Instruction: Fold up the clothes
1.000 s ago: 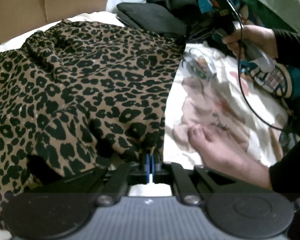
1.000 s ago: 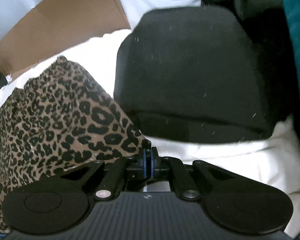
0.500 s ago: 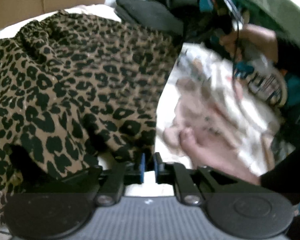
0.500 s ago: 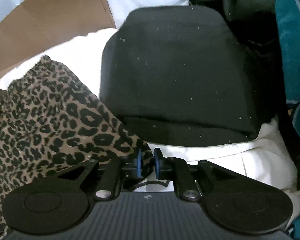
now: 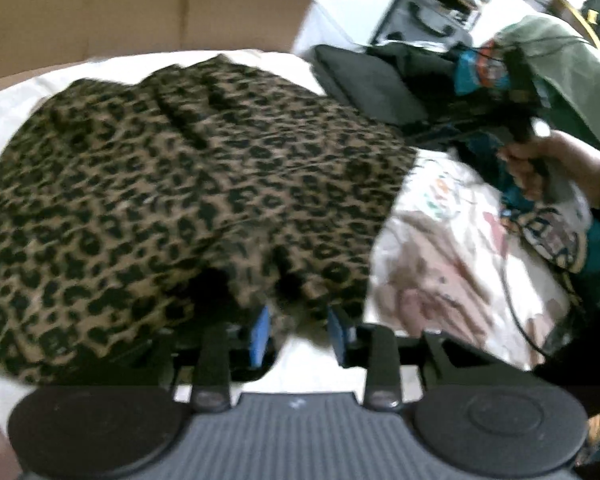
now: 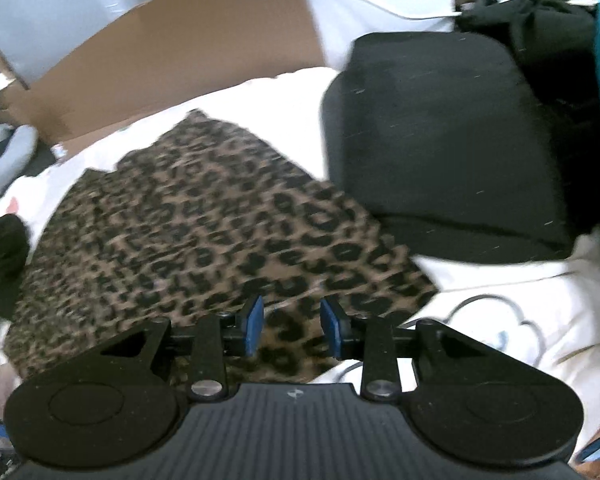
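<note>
While both sets of jaws have just been opening, the left hand-held gripper (image 5: 298, 332) stands with its blue pads (image 5: 260, 334) spread apart at the near hem of the brown-and-black leopard-print garment (image 5: 188, 184), the cloth's edge showing blurred in the gap with neither pad pressing on it. That garment lies in a rumpled heap on the bed's white printed sheet (image 5: 452, 240), filling the left wrist view from nine o'clock through to one o'clock. At two o'clock of it a folded black garment (image 5: 368, 84) lies on the bed, and a flat brown cardboard sheet (image 5: 140, 8) stands behind at eleven o'clock. At three o'clock a person's hand (image 5: 556, 168) in a dark sleeve grips the handle of the other tool. From the right wrist view, the right hand-held gripper (image 6: 292, 330) also has its blue pads (image 6: 254, 328) parted, leopard cloth (image 6: 204, 232) lying beneath the gap and no pinch on it. The folded black garment (image 6: 440, 140) sits at one o'clock, touching the leopard cloth's edge, with the cardboard (image 6: 188, 48) at eleven o'clock and the white sheet (image 6: 520, 300) at three o'clock.
</note>
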A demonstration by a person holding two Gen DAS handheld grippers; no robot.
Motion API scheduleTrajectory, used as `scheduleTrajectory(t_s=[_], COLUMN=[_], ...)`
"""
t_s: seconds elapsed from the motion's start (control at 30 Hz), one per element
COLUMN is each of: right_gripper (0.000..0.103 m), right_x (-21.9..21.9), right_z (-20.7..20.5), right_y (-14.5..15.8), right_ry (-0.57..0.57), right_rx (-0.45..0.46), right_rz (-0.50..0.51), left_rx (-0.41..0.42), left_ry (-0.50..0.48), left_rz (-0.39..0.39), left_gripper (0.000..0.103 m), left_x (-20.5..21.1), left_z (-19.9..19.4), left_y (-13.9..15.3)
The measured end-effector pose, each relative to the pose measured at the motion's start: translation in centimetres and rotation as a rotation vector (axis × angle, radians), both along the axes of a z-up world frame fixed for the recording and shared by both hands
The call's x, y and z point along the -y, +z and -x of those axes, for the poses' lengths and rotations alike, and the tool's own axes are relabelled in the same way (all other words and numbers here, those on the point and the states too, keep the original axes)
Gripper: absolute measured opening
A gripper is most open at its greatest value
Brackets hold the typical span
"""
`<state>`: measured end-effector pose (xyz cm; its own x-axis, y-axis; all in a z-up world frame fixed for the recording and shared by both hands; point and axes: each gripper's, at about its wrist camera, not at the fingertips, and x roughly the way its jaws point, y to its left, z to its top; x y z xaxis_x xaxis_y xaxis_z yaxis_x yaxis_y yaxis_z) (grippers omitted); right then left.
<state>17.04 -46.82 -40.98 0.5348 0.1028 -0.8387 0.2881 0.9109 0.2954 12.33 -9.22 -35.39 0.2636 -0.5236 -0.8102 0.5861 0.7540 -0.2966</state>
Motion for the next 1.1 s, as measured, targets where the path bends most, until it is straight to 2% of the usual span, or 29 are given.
scheduleTrajectory(t_s=[0.1, 0.33, 0.4, 0.43, 0.47, 0.5, 0.6, 0.77, 0.87, 1.1], right_gripper=[0.038, 0.038, 0.038, 0.038, 0.038, 0.038, 0.039, 0.039, 0.039, 0.042], right_x=[-1.6, -5.3, -6.3, -6.8, -7.4, -7.8, -9.8, -12.5, -13.7, -14.9], right_z=[-0.1, 0.0, 0.0, 0.0, 0.1, 0.1, 0.3, 0.7, 1.1, 1.8], right_y=[0.0, -0.6, -0.9, -1.0, -1.1, -1.3, -1.4, -2.7, -4.1, -7.0], right_ry=[0.033, 0.099, 0.119, 0.13, 0.142, 0.153, 0.208, 0.268, 0.282, 0.25], right_rx=[-0.006, -0.039, -0.051, -0.059, -0.066, -0.071, -0.076, -0.122, -0.168, -0.238], right_rz=[-0.032, -0.121, -0.166, -0.195, -0.223, -0.244, -0.276, -0.417, -0.539, -0.717], left_rx=[-0.02, -0.047, -0.05, -0.055, -0.065, -0.074, -0.066, -0.058, -0.05, -0.044], left_ry=[0.03, 0.024, 0.021, 0.018, 0.013, 0.009, 0.003, -0.002, 0.001, -0.011], left_rz=[-0.061, 0.018, 0.031, 0.037, 0.038, 0.036, 0.053, 0.086, 0.107, 0.152], left_gripper=[0.037, 0.037, 0.029, 0.022, 0.006, 0.004, 0.004, 0.003, 0.003, 0.003], left_x=[-0.8, -0.8, -0.7, -0.7, -0.6, -0.5, -0.6, -0.7, -0.6, 0.1], left_z=[-0.5, -1.0, -1.1, -1.2, -1.3, -1.2, -0.8, 0.0, 0.3, 0.4], left_y=[-0.6, -1.9, -2.3, -2.5, -2.7, -2.9, -2.8, -2.0, -1.6, -1.3])
